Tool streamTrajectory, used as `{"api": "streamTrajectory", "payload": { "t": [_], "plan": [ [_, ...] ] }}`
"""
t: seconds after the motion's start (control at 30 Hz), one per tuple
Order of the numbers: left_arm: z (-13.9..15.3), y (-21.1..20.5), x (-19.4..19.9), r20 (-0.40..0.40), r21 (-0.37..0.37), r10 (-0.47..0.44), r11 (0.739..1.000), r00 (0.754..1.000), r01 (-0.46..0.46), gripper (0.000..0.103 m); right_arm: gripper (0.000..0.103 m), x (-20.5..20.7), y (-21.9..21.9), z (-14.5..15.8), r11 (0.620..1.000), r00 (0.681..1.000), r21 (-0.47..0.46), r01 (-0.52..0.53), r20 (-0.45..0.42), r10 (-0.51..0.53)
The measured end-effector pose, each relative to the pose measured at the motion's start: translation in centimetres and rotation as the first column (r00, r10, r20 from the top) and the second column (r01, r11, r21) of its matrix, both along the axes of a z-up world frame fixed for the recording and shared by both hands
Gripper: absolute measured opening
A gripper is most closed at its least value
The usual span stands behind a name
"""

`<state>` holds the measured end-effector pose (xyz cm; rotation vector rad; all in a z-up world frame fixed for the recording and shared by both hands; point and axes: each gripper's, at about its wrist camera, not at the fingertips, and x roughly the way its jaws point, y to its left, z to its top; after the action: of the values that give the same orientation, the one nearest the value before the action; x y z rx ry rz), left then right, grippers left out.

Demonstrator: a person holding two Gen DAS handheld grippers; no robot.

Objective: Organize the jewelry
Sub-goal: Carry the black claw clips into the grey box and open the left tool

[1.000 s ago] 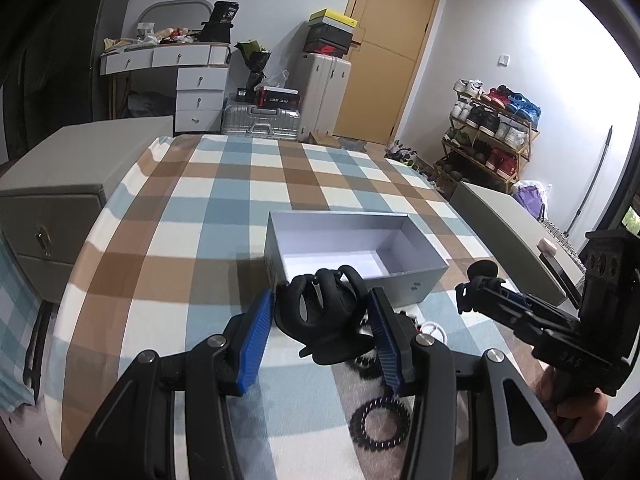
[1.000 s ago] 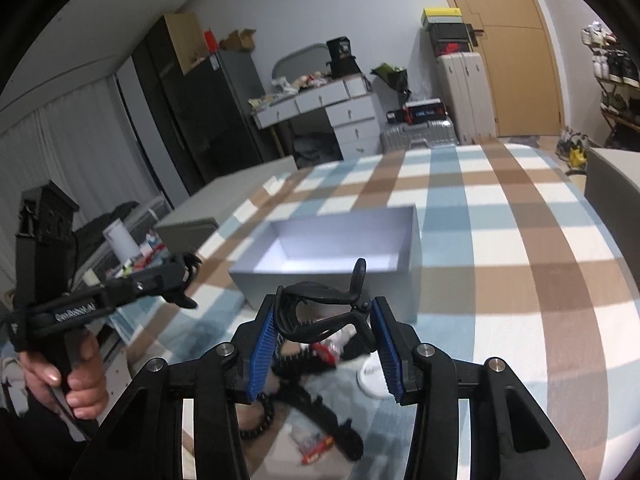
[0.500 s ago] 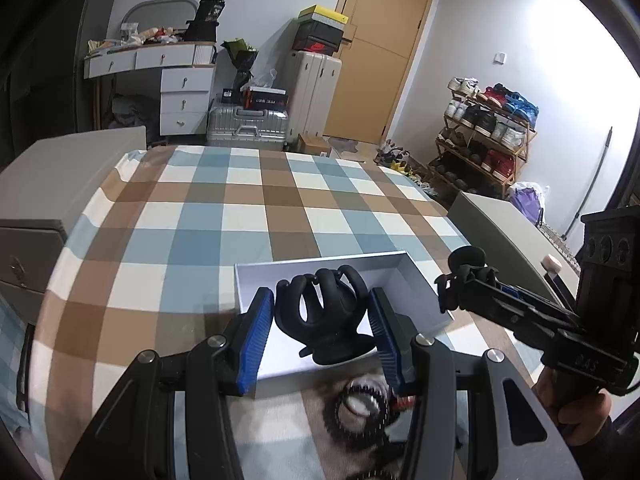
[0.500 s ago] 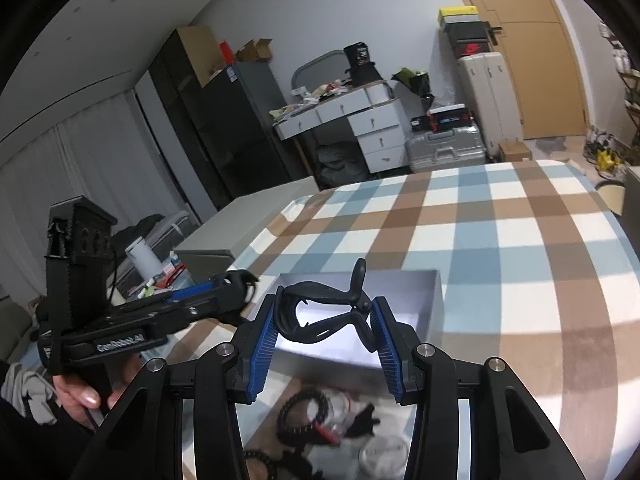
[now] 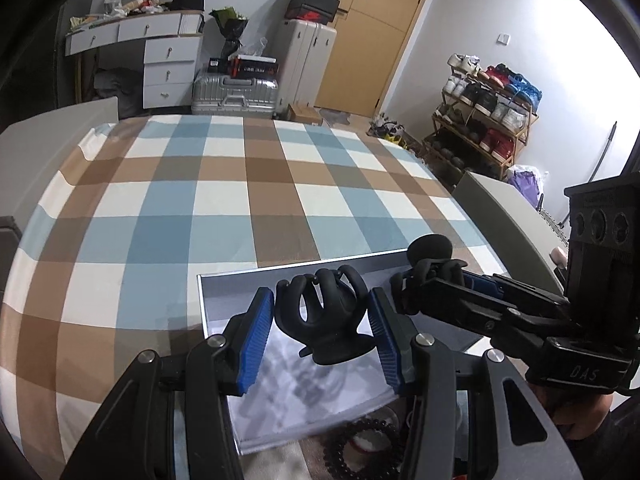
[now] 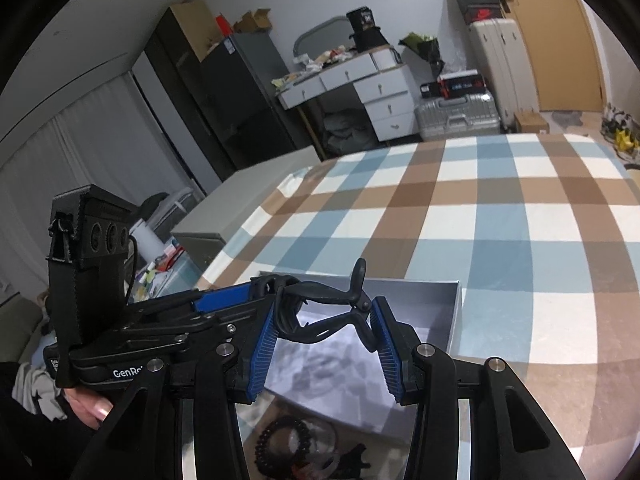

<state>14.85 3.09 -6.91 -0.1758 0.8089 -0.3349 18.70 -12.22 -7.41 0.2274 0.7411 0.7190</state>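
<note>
Black plastic fills both sets of jaws. The left gripper [image 5: 322, 322] has its blue pads pressed against the sides of a chunky black claw clip [image 5: 322, 314], whose curved teeth arch upward and whose flat base sits toward the camera. The jaws are only partly closed, as far as the clip's width allows. The right gripper [image 6: 324, 336] is likewise partly closed and clamped on a thinner black hair clip [image 6: 320, 308], a wiry one with one prong sticking up above the pads.

Both clips hang over a shallow white box [image 5: 288, 376] with grey walls, which stands open on a bed covered by a checked cloth [image 5: 224, 200] in blue, brown and cream. In the left wrist view the right gripper [image 5: 424, 280] reaches in from the right side, its tip beside the claw clip and above the box's far wall. In the right wrist view the left gripper [image 6: 256, 292] comes in from the left, its tip just beside the wiry clip, with a hand [image 6: 86, 404] under its handle.

Near the box's front edge, on the cloth, lies a black beaded bracelet [image 5: 352, 452]; the right wrist view shows the same bracelet [image 6: 280, 446] with other small dark pieces beside it, too blurred to identify.

Behind the bed stand a white desk with drawers [image 5: 160, 60], a silver suitcase [image 5: 234, 94], a wooden door [image 5: 372, 32] and a shoe rack [image 5: 484, 120].
</note>
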Motion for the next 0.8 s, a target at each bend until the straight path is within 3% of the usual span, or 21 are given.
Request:
{"api": "streamTrajectory", "payload": {
  "t": [0.2, 0.57, 0.8],
  "plan": [
    [-0.6, 0.0, 0.5, -0.025, -0.006, -0.002, 1.000, 1.000, 0.002, 0.043, 0.045, 1.1, 0.4, -1.0, 1.000, 0.999, -0.019, 0.008, -0.050, -0.009],
    [-0.5, 0.3, 0.8, -0.036, -0.009, 0.014, 1.000, 0.999, -0.015, 0.044, 0.047, 1.5, 0.9, -1.1, 0.999, 0.998, -0.034, 0.019, -0.065, -0.021],
    [0.5, 1.0, -0.2, -0.008, -0.002, 0.056, 0.998, 0.998, -0.056, 0.062, 0.062, 0.7, 0.3, 0.0, 0.998, 0.998, -0.020, 0.053, -0.015, -0.054]
  ]
}}
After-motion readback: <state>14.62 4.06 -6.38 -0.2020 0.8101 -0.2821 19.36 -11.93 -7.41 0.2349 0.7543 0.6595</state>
